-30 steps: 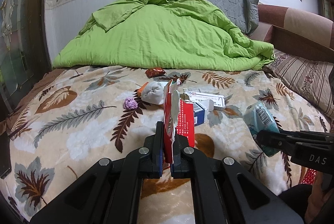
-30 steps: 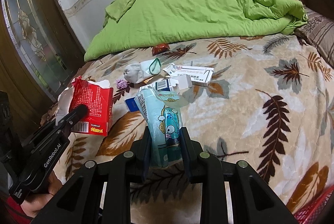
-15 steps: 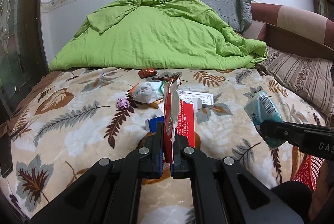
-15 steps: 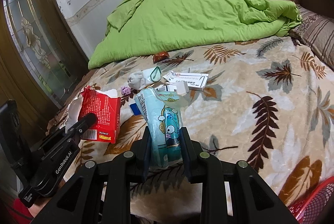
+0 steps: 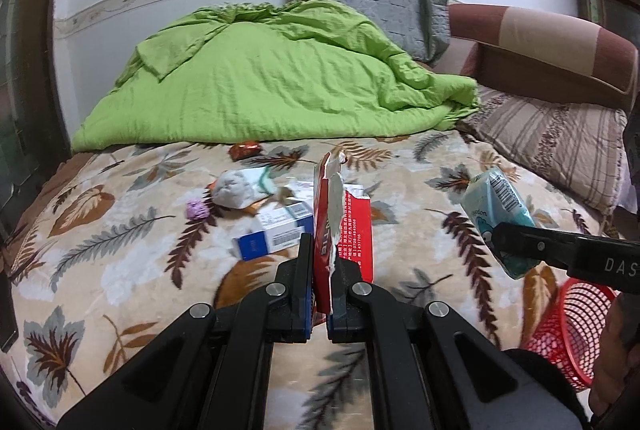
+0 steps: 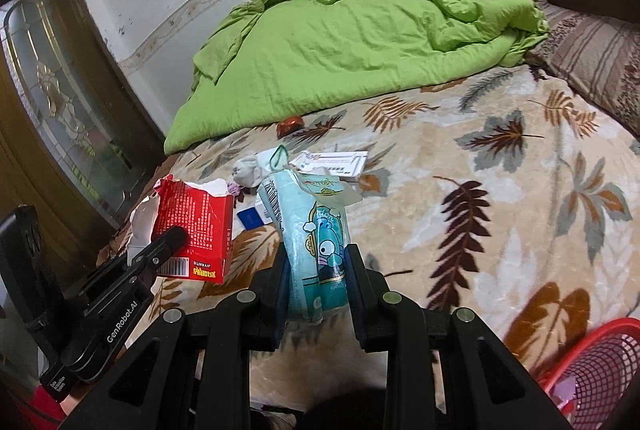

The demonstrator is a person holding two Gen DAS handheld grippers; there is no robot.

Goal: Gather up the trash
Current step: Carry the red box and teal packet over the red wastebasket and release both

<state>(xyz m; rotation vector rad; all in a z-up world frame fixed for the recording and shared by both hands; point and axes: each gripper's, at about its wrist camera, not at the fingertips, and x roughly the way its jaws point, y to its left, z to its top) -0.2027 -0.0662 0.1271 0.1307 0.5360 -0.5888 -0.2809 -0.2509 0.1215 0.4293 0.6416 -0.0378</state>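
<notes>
My left gripper (image 5: 323, 258) is shut on a torn red carton (image 5: 344, 226), held upright above the bed; the same red carton (image 6: 196, 226) shows at left in the right wrist view. My right gripper (image 6: 318, 262) is shut on a pale blue tissue pack (image 6: 312, 230) with a cartoon face, and that tissue pack (image 5: 498, 213) also appears at right in the left wrist view. On the leaf-print blanket (image 5: 120, 230) lie a blue and white box (image 5: 272, 234), a crumpled white wad (image 5: 236, 187), a purple scrap (image 5: 197, 209), a red wrapper (image 5: 245, 151) and a white box (image 6: 336, 163).
A red mesh basket (image 5: 568, 330) stands by the bed's near right corner, its rim also seen as the basket (image 6: 588, 362) in the right wrist view. A green quilt (image 5: 272, 85) is heaped at the back, with pillows (image 5: 552, 133) to the right. A dark door (image 6: 60, 101) is at left.
Both grippers have drawn back and up from the bed with their loads. The litter looks farther away, and the red basket has come into view at lower right.
</notes>
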